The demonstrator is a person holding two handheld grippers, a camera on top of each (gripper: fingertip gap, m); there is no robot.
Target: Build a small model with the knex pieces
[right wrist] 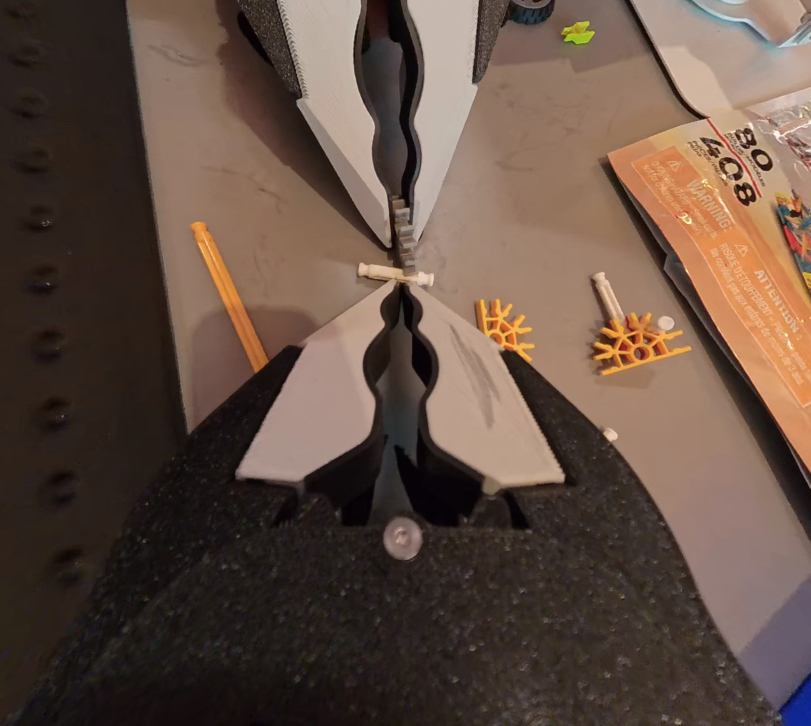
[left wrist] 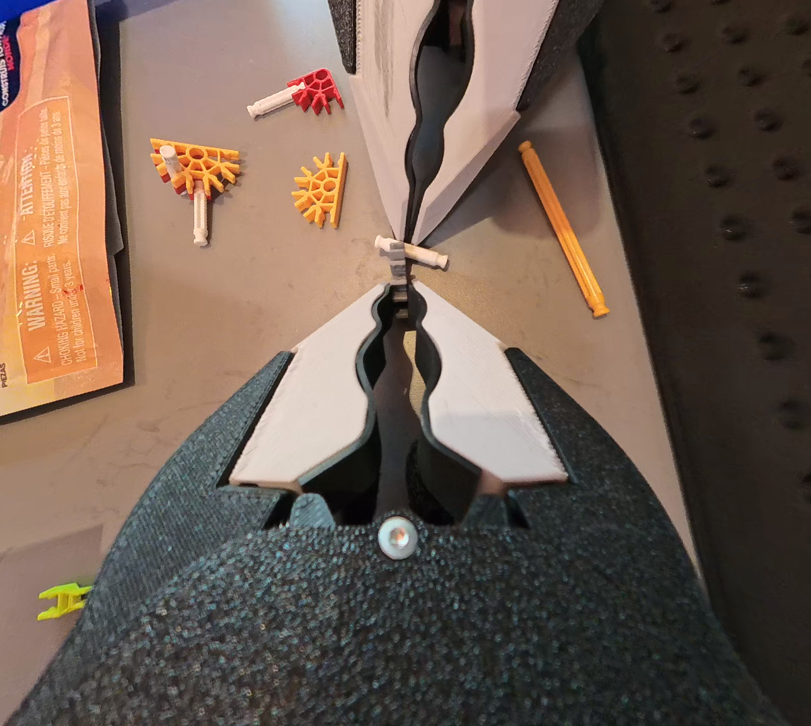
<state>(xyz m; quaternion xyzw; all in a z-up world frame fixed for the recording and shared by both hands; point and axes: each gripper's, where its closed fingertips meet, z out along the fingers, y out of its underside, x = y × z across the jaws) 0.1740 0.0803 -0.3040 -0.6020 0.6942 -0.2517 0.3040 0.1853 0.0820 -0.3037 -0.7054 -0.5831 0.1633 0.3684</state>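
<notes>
**Two grippers, one joint**

While the left gripper (left wrist: 400, 288) clamps a grey connector (left wrist: 398, 261), the right gripper (right wrist: 400, 296) pinches a white rod (right wrist: 395, 281) crosswise against it. Both meet tip to tip above the table (left wrist: 263, 310), rod axis across the fingers.

Left hand-held gripper (left wrist: 398, 288) pinching a grey piece (left wrist: 397, 261); right hand-held gripper (left wrist: 410, 237) pinching a white stick (left wrist: 412, 255) pushed through it, above the counter (left wrist: 245, 310).

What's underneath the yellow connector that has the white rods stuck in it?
A red connector lies under the yellow connector, showing only along its edge and through its gaps. One white rod sticks out sideways, another stands up. How much red piece lies beneath is covered.
</notes>
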